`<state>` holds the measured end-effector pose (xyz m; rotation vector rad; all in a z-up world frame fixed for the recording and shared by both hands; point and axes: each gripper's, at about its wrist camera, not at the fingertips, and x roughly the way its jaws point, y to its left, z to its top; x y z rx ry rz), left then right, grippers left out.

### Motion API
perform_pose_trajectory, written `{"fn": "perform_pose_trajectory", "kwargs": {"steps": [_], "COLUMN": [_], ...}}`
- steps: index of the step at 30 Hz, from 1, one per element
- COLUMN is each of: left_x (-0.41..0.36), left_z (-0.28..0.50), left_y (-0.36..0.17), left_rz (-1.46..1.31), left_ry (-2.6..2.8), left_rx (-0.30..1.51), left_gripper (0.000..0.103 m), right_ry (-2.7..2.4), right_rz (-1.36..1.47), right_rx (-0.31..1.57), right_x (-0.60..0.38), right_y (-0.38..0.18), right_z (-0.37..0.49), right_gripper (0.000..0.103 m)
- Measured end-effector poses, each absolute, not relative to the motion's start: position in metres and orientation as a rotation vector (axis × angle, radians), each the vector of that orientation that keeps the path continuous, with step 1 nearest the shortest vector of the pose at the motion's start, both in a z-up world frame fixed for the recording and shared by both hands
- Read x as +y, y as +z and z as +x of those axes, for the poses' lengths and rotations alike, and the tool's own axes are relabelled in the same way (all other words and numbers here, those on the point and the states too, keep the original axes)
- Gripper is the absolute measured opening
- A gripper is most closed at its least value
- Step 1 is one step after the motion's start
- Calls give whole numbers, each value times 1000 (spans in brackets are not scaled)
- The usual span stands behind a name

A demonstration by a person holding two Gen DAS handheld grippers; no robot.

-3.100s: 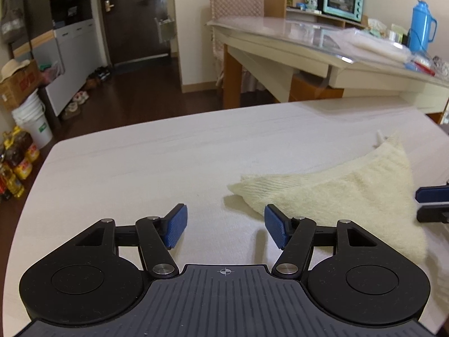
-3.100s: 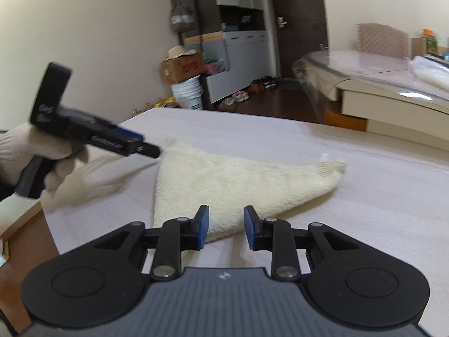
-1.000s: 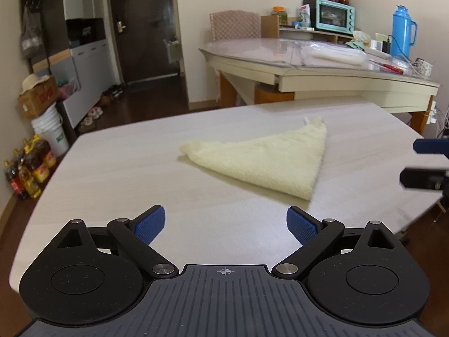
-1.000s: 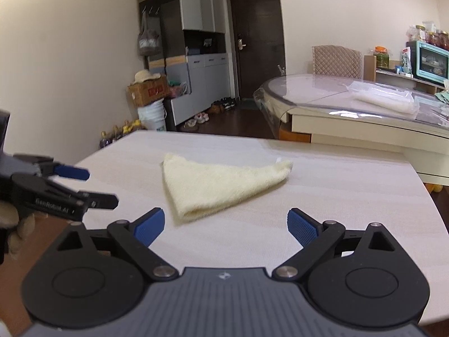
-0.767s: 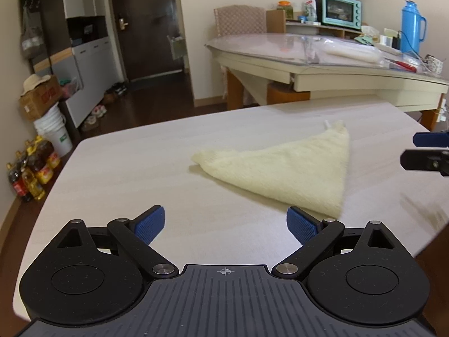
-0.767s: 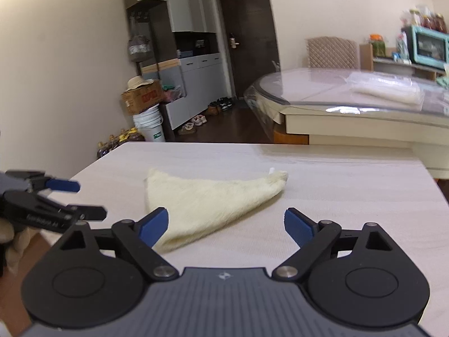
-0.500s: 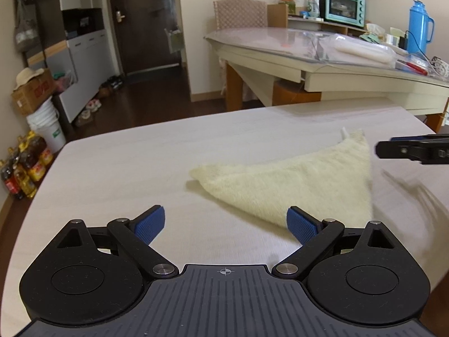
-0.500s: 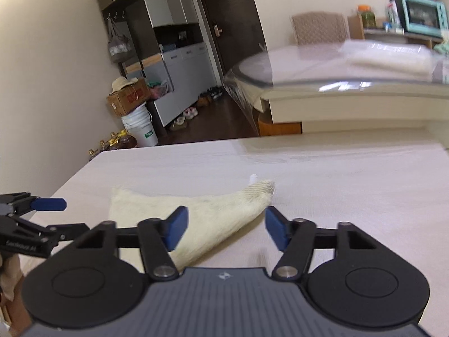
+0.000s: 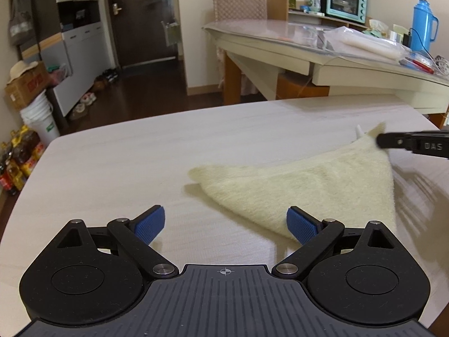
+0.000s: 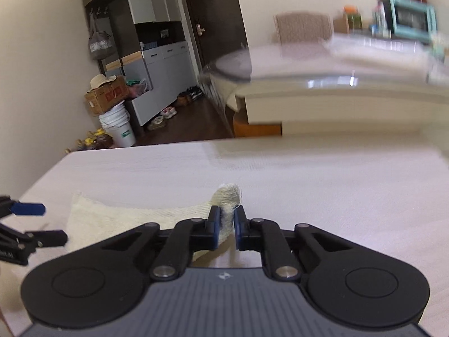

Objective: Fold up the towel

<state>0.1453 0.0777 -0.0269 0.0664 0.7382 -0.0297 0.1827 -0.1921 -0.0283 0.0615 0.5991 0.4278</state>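
A pale yellow towel [image 9: 317, 185] lies folded into a triangle on the light wooden table [image 9: 168, 151]. My left gripper [image 9: 224, 224] is open just short of the towel's near edge, its right pad over that edge. My right gripper [image 10: 226, 224] is shut on the towel's far pointed corner [image 10: 228, 199], which bunches up between the blue pads. From the left wrist view the right gripper [image 9: 384, 141] reaches in from the right at that corner. In the right wrist view the left gripper's open fingers [image 10: 28, 209] show at the far left beside the towel [image 10: 118, 219].
A second table [image 9: 322, 50] with a glass top stands behind, holding a teal oven [image 9: 348, 0], a blue flask [image 9: 423, 22] and plastic bags. A chair [image 9: 238, 5], grey cabinets [image 10: 157, 70], a box, a bucket [image 10: 118, 129] and bottles line the left wall.
My right gripper has moved in to the towel's pointed corner and closed on it. My left gripper has come nearer to the towel's near edge and stays open.
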Motion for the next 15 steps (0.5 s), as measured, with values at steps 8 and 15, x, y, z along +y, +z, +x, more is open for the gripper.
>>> {"fn": "perform_pose_trajectory", "kwargs": {"steps": [8, 15], "left_x": [135, 177], "left_z": [114, 86], "left_y": [-12, -5], "left_rz": [46, 26], "left_ry": [116, 229], "left_rx": [706, 706], "left_gripper": [97, 97], "right_ry": [766, 1141], "right_rz": [9, -69], "right_rx": [520, 542], "right_x": [-142, -69], "right_y": [4, 2], "right_z": [116, 48], "right_gripper": [8, 8]}}
